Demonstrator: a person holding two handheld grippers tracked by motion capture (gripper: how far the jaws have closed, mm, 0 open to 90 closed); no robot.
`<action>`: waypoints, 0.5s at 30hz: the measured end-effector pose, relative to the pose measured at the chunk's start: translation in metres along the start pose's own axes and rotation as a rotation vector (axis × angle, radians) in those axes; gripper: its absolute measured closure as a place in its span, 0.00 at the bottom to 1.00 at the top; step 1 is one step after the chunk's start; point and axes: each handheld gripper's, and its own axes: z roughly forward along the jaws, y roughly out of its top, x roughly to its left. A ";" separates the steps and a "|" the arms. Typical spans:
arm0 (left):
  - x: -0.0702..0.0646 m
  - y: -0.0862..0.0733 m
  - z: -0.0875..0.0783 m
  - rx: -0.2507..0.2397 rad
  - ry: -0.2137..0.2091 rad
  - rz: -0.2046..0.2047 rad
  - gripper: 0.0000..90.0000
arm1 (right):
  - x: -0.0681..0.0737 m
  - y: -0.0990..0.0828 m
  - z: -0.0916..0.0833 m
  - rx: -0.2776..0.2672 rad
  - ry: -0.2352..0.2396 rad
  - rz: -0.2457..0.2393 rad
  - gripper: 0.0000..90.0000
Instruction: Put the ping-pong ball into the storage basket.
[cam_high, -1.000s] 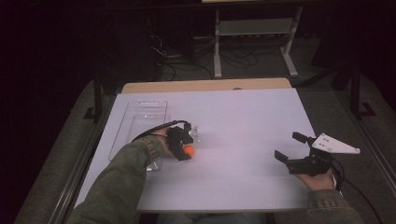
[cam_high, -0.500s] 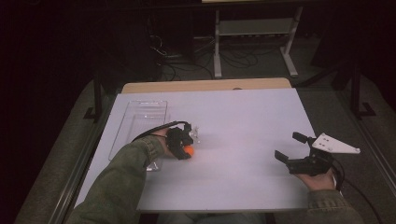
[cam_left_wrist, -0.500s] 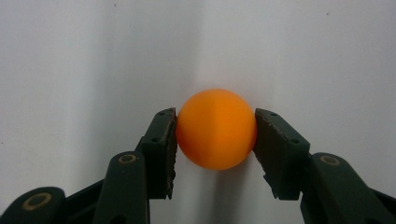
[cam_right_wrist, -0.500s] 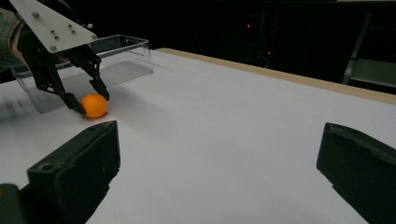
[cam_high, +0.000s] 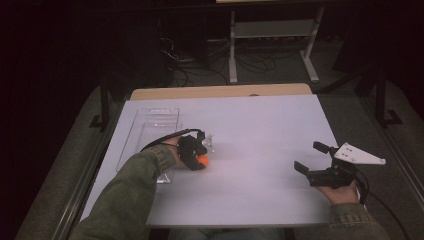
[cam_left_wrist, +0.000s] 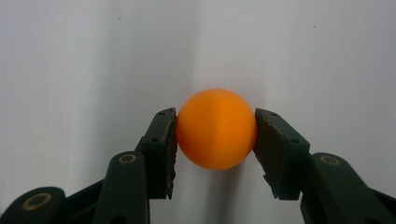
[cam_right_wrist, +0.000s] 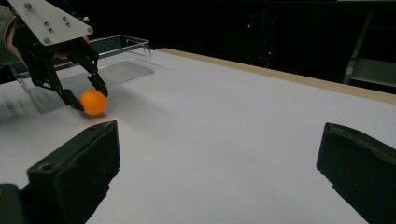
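The left tongs (cam_high: 200, 159) are seen clamped on an orange ball (cam_high: 202, 160) on the white desk (cam_high: 250, 130); a clear tray (cam_high: 150, 130) lies just beyond and left of them; the right tongs (cam_high: 311, 157), jaws spread, are held well apart to the right.

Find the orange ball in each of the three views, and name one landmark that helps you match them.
High view: orange ball left of centre, at the left gripper.
Left gripper view: centre, clamped between both jaws.
Right gripper view: upper left, on the white table.
Shared landmark: clear tray beside it.
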 end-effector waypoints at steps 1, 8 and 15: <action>0.000 0.000 -0.001 0.002 0.001 0.000 0.56 | 0.000 0.000 0.000 0.000 0.000 0.000 0.00; -0.002 -0.003 -0.009 -0.002 0.009 -0.002 0.56 | 0.001 0.000 0.000 0.000 -0.001 0.000 0.00; -0.001 -0.004 -0.017 -0.014 0.014 -0.007 0.56 | 0.001 0.000 0.001 0.002 0.002 0.000 0.00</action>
